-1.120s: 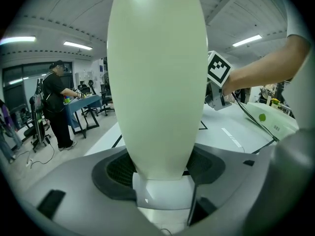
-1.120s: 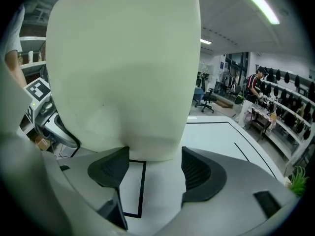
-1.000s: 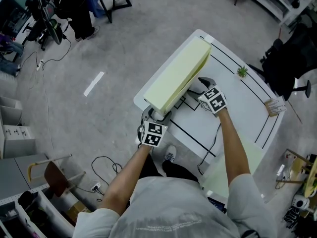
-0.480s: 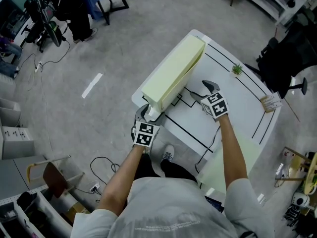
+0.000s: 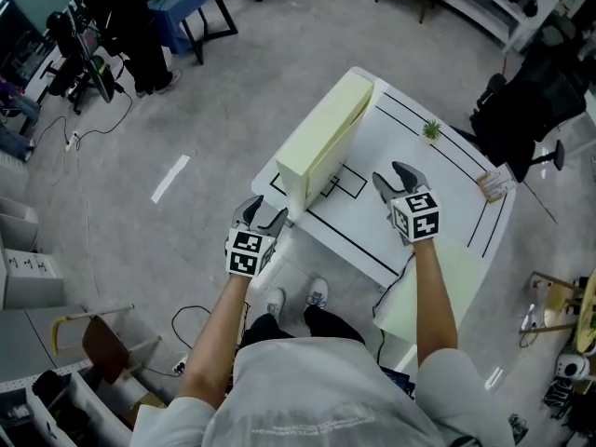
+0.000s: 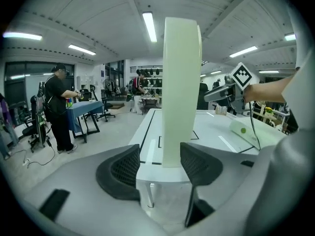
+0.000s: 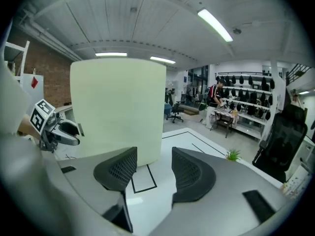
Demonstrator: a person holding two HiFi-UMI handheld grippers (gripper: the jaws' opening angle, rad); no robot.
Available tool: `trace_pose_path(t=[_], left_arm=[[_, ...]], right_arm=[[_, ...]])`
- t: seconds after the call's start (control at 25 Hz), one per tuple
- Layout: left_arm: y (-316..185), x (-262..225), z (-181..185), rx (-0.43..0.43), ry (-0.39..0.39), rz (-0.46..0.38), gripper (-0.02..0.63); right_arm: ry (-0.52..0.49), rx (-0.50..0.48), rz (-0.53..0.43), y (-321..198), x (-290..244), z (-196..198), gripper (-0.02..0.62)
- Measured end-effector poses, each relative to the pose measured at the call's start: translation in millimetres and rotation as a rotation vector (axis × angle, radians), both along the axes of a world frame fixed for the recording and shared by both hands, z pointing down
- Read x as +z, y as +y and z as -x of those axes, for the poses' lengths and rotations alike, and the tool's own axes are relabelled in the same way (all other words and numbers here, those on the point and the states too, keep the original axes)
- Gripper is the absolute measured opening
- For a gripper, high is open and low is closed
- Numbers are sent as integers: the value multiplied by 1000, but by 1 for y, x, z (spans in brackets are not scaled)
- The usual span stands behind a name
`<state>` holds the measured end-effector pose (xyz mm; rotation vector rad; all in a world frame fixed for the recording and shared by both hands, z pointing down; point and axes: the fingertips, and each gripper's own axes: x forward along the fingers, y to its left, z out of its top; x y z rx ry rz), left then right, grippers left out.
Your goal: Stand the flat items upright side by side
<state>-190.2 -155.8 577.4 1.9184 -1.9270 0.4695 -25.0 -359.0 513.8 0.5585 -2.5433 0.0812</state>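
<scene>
Upright on table [image 5: 438,194]: pale-yellow foam slab [image 5: 321,142], just ahead of left hand-held gripper [image 5: 261,214], apart from right hand-held gripper [image 5: 395,177]; both released, empty, jaws closing.

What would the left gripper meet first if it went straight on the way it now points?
Probably the near end of the upright pale slab standing at the edge of the table. The left gripper is closing, empty, just short of it.
</scene>
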Motion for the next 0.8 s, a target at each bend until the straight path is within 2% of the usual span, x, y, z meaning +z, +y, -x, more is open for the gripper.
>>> trace_pose_path(t=[0.12,0.2,0.32,0.56,0.8], left_arm=[[3,-32,14,-3,-4,-70,233],[1,-54,18,28,-5,-109,189],[0,-91,16,104,-11,-169,160],[4,-169,3,235,-16,-321,152],[16,-226,-41,399,-9,-447,152]], right_arm=[[-31,58,-44,17,-33,-15,235],[-47,99,-76,28,-56,-25,216],[-78,174,-116,49,-88,-45,180],[-134,306,-192,104,-147,-88,173],[-163,432,-276,171,-190,-141,169]])
